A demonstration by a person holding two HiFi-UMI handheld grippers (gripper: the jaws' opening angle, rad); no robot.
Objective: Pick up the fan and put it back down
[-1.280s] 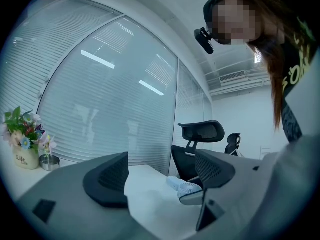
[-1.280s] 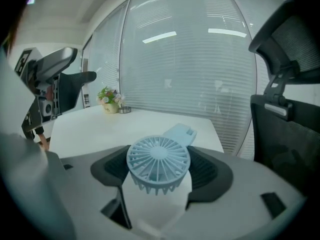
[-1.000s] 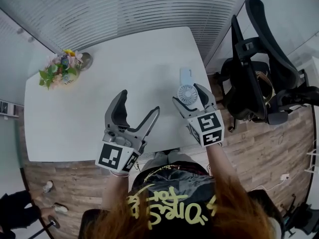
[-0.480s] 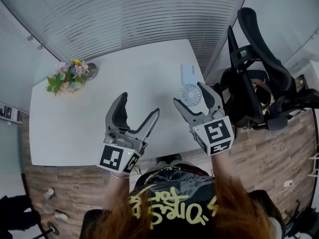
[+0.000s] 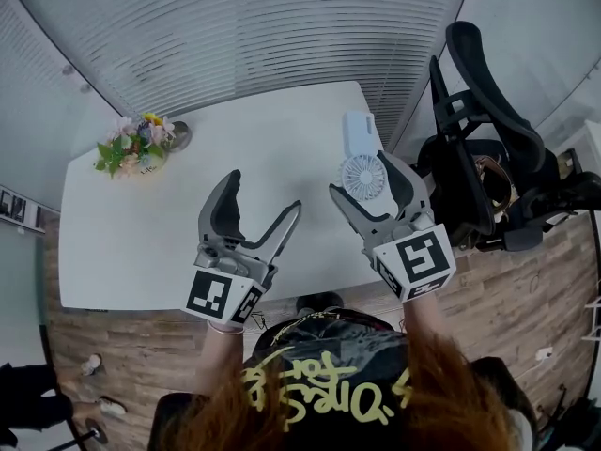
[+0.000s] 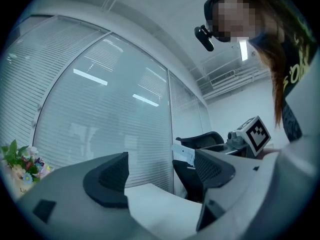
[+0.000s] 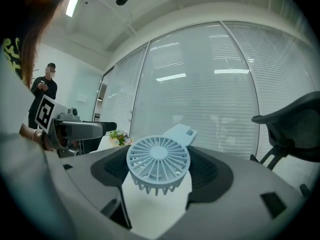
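The right gripper [image 5: 364,178] is clamping the fan [image 5: 361,163] by its round grille head, one jaw pressing on each side of the head. The fan's handle is pointing away from the person, toward the far right corner of the white table [image 5: 141,224]. In the right gripper view the fan [image 7: 158,164] is sitting between the dark pads of the right gripper [image 7: 160,173], with the table top showing below it and the handle standing out against the window blinds [image 7: 210,84], so the fan is hanging in the air above the right side of the table rather than resting on it.

The left gripper [image 5: 263,191] is hovering over the near middle of the table, to the left of the fan, with its jaws spread wide and nothing between them; the left gripper view is showing the left gripper [image 6: 162,176] with only bare table in the gap.

A small bunch of flowers [image 5: 131,146] is standing at the far left of the table, well apart from both grippers. A black office chair [image 5: 479,158] is standing just beyond the table's right edge on the wooden floor [image 5: 554,280]. Another person [image 7: 42,91] is standing far off in the room.
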